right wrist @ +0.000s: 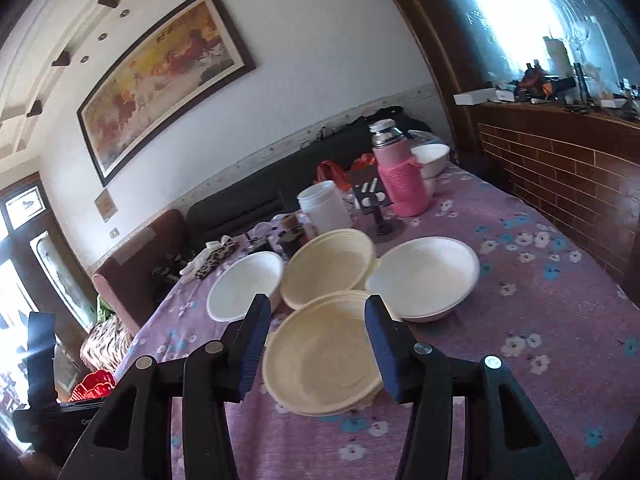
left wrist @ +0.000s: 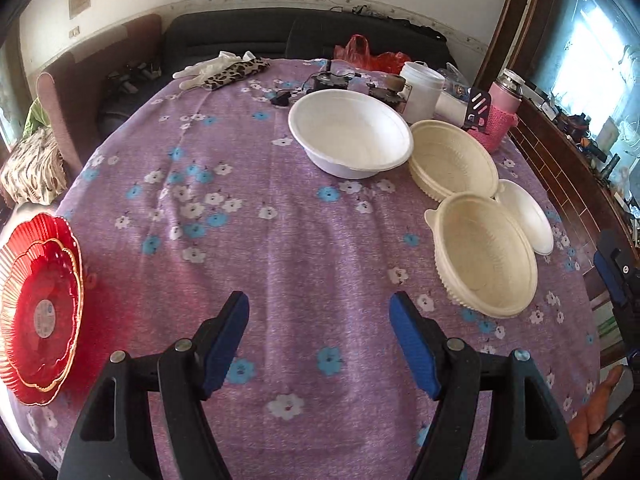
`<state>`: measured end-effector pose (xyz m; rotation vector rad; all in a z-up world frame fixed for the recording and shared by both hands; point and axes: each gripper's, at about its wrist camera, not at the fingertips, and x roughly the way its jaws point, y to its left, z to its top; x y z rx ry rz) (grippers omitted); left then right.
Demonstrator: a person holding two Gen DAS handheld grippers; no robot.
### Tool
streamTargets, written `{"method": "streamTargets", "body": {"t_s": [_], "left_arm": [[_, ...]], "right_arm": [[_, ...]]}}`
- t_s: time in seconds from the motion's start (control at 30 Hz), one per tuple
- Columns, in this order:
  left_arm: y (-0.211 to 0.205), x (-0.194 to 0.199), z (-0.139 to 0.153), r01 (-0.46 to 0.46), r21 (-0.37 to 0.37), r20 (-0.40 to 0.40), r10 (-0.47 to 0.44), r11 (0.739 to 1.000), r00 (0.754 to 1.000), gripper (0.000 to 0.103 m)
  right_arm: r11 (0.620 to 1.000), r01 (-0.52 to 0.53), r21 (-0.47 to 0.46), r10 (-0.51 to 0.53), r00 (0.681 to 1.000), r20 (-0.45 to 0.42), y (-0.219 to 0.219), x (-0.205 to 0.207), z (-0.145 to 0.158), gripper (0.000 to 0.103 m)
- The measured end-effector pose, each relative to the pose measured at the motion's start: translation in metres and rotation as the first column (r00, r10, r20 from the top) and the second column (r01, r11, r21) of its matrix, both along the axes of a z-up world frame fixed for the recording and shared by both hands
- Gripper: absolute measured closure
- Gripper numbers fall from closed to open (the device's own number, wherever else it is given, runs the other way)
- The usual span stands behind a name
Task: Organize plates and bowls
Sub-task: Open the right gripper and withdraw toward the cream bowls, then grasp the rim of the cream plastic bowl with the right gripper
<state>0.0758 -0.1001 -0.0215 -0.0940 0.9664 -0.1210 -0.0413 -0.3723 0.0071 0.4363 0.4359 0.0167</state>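
Observation:
In the left wrist view a white bowl (left wrist: 352, 132) sits far centre, two cream bowls (left wrist: 452, 160) (left wrist: 486, 256) stand to its right, and a small white bowl (left wrist: 528, 214) lies beyond them. Stacked red plates (left wrist: 38, 312) sit at the table's left edge. My left gripper (left wrist: 318, 304) is open and empty above the cloth. In the right wrist view my right gripper (right wrist: 316, 312) is open and empty, above the near cream bowl (right wrist: 320, 360). Behind it are another cream bowl (right wrist: 328, 268), a white bowl (right wrist: 424, 280) at right and a white bowl (right wrist: 244, 284) at left.
A purple flowered cloth (left wrist: 280, 240) covers the table. At the far end stand a pink flask (right wrist: 400, 176), a white tub (right wrist: 324, 208), a black stand (right wrist: 378, 208), small gadgets (left wrist: 332, 80) and a red bag (left wrist: 368, 56). A brick ledge (right wrist: 560, 172) runs along the right.

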Motion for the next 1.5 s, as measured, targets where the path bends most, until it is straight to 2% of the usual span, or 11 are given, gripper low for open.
{"method": "streamTargets", "body": {"t_s": [0.1,0.23,0.57,0.97,1.27,1.4,1.43,1.47,1.5], "left_arm": [[-0.012,0.011,-0.002,-0.002,-0.019,-0.009,0.002,1.000,1.000,0.031],[-0.026,0.026,-0.007,0.001,-0.019,-0.025,-0.002,1.000,1.000,0.030],[-0.052,0.050,-0.032,0.027,-0.028,-0.078,-0.029,0.999,0.997,0.030],[-0.085,0.073,-0.043,0.058,-0.021,-0.093,-0.059,0.998,0.994,0.031],[-0.096,0.082,-0.057,0.084,-0.054,-0.127,-0.091,0.995,0.988,0.031],[-0.098,0.084,-0.062,0.092,-0.061,-0.129,-0.100,0.994,0.987,0.031],[-0.098,0.084,-0.063,0.096,-0.062,-0.129,-0.103,0.993,0.986,0.032],[-0.099,0.084,-0.064,0.100,-0.062,-0.126,-0.107,0.993,0.986,0.034],[-0.099,0.084,-0.065,0.103,-0.061,-0.124,-0.110,0.993,0.986,0.044]], "right_arm": [[1.000,0.013,0.023,-0.012,0.999,-0.049,-0.019,0.013,-0.010,0.050],[0.998,0.031,0.049,-0.026,0.995,-0.099,-0.022,0.030,-0.026,0.050],[0.996,0.069,0.064,-0.058,0.986,-0.156,-0.024,0.045,-0.048,0.050],[0.992,0.048,0.120,-0.019,0.973,-0.232,-0.026,0.063,-0.065,0.050],[0.983,0.041,0.180,0.015,0.953,-0.302,-0.026,0.077,-0.082,0.051],[0.981,0.038,0.191,0.030,0.940,-0.339,-0.026,0.084,-0.089,0.065],[0.981,0.036,0.193,0.034,0.938,-0.344,-0.025,0.085,-0.091,0.072],[0.982,0.034,0.188,0.035,0.935,-0.352,-0.024,0.087,-0.092,0.076],[0.983,0.035,0.181,0.033,0.933,-0.359,-0.023,0.088,-0.093,0.080]]}}
